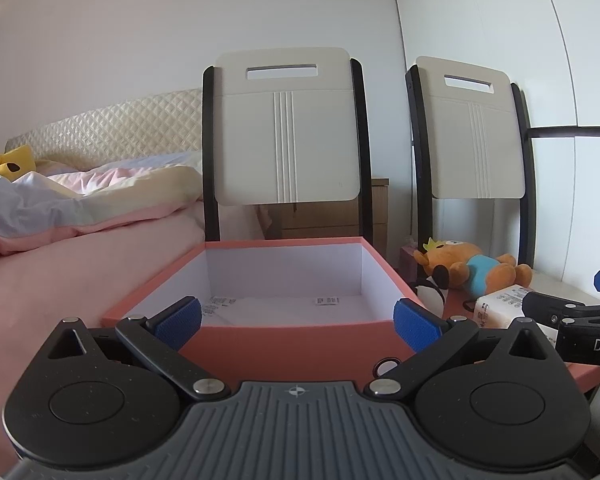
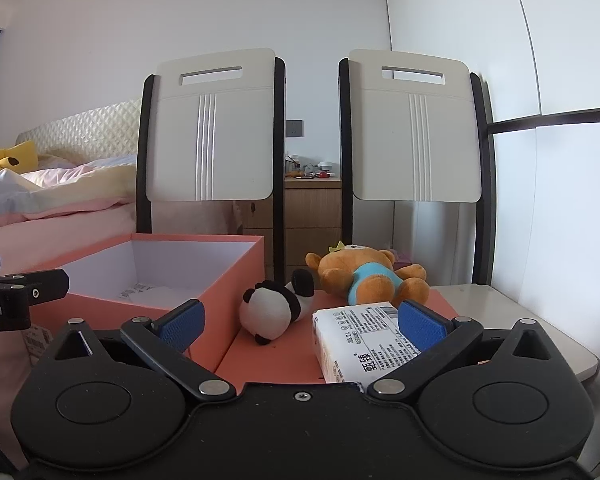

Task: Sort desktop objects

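An open orange box (image 1: 292,342) (image 2: 236,284) with a white inside stands in front of my left gripper (image 1: 296,320), which is open and empty at the box's near wall. To the box's right, on an orange lid or board (image 2: 276,356), lie a small panda plush (image 2: 272,312), an orange bear plush (image 2: 368,276) (image 1: 472,268) in a blue shirt, and a white tissue pack (image 2: 352,340) (image 1: 496,308). My right gripper (image 2: 300,324) is open, low over the board. Its right finger overlaps the tissue pack; the panda lies just beyond the gap.
Two folding chairs (image 2: 216,128) (image 2: 416,128) stand behind the table. A bed with pink bedding (image 1: 72,216) and a yellow plush (image 1: 8,164) is on the left. A wooden drawer unit (image 2: 312,208) sits between the chairs. The pale table edge (image 2: 540,320) runs at the right.
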The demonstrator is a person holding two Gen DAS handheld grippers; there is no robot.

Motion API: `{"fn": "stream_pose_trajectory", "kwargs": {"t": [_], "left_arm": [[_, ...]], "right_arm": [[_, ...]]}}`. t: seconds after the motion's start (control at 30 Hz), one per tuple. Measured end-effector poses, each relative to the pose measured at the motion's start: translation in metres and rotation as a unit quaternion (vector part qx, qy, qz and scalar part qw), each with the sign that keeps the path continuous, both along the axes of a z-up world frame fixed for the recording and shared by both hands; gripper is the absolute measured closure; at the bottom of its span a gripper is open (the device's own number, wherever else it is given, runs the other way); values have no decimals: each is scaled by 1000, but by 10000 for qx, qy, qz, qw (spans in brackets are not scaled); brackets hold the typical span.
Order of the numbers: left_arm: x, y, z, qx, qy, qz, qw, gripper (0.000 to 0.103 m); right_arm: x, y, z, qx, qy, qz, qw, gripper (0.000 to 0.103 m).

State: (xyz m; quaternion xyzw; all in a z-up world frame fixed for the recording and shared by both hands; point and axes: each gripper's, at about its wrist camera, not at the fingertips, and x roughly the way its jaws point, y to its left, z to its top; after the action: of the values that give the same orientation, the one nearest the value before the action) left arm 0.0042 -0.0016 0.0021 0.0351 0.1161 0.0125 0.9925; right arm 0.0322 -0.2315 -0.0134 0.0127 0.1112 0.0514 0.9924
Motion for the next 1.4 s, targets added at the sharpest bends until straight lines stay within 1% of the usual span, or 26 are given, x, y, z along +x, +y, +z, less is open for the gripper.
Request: {"fn": "stream_pose_trajectory", "kwargs": {"t": [0.63, 0.87, 1.0, 1.1, 1.4], "left_arm": [[3, -1, 1, 5, 36, -29, 10000, 0], [3, 0, 1, -11, 38, -25, 10000, 0], [2, 0, 1, -65, 10, -78, 9999, 0], [3, 2, 2, -180, -8, -109, 9998, 0], [6, 5, 1, -246, -31, -110, 9996, 0]], "right_arm": [[2, 0, -2, 5, -7, -23, 10000, 1], [0, -1, 0, 83, -41, -63, 9999, 1], [1, 0, 0, 35, -67, -91, 9999, 1], [2, 2, -1, 17, -74, -83, 9999, 1], [3, 1, 0, 140, -148, -74, 9998, 1]]}}
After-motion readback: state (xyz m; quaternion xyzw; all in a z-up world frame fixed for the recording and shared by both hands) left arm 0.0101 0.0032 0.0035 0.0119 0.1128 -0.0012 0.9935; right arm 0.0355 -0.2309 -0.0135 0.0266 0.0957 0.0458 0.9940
